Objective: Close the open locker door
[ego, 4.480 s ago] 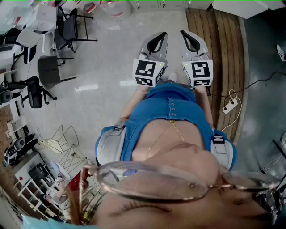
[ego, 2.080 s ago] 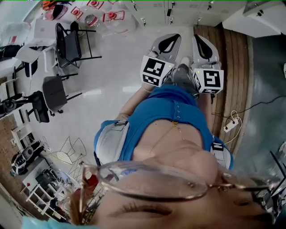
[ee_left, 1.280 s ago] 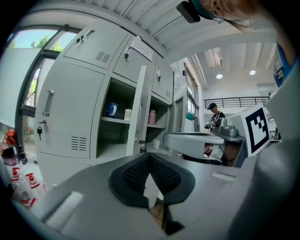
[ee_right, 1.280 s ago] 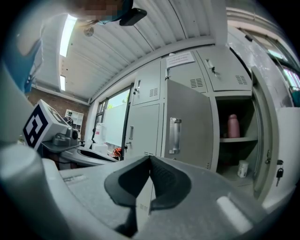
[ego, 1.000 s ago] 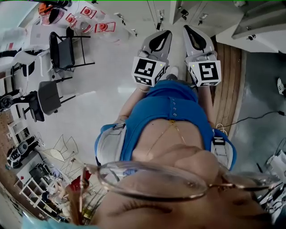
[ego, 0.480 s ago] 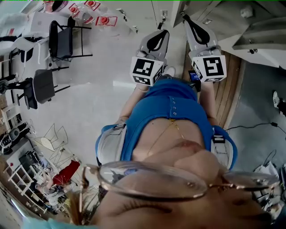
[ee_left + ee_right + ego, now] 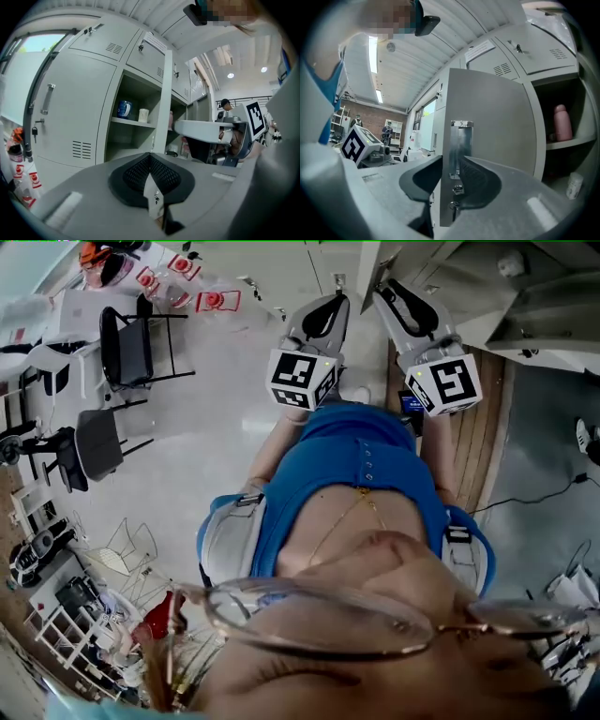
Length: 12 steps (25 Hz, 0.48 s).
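- The right gripper (image 7: 451, 160) has just been opening its jaws. They stand apart, astride the free edge of the locker door (image 7: 497, 117), with its metal latch plate (image 7: 459, 140) between them at 12 o'clock.
- The left gripper (image 7: 150, 157) is clenched on nothing.
- Step in hand: getting hold of the door, which stands open.
- The next move likely calls for pinching that edge and swinging it toward the compartment at 3 o'clock.

The person has walked up from the open floor, and lockers (image 7: 487, 287) now fill the 1 o'clock corner. The right tongs (image 7: 449, 176) have just opened their jaws, which now straddle the edge of the locker door (image 7: 497, 117).
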Tool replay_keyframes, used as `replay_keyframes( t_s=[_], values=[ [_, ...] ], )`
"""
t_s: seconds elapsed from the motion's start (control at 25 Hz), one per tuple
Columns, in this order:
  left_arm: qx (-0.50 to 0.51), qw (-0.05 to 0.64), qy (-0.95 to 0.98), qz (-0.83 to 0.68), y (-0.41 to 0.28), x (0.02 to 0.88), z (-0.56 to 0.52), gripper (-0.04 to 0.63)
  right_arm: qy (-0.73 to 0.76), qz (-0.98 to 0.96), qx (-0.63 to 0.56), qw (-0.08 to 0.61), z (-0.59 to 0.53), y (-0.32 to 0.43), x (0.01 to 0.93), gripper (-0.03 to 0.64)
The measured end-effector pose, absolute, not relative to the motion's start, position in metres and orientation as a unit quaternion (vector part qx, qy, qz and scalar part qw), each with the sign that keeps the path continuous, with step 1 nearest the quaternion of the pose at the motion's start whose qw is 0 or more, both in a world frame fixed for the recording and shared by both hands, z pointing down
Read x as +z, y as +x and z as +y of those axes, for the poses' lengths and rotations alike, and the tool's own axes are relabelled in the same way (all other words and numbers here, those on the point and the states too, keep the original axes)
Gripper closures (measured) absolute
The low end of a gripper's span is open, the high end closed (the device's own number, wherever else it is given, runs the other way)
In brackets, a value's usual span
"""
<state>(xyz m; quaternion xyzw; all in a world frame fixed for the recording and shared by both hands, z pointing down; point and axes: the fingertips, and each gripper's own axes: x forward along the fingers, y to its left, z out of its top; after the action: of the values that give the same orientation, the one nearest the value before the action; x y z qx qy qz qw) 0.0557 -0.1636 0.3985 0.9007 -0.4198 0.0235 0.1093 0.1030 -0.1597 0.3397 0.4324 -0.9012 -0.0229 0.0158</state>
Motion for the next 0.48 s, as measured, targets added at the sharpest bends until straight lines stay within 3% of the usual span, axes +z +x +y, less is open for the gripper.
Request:
replay_keyframes(
  t_s=[0.48],
  values=[
    [0.033,0.121,0.905,-0.407,0.054,0.41,-0.183,0.597,0.406,-0.913,-0.031,0.03,-0.175,0.092,0.337,0.488]
  ],
)
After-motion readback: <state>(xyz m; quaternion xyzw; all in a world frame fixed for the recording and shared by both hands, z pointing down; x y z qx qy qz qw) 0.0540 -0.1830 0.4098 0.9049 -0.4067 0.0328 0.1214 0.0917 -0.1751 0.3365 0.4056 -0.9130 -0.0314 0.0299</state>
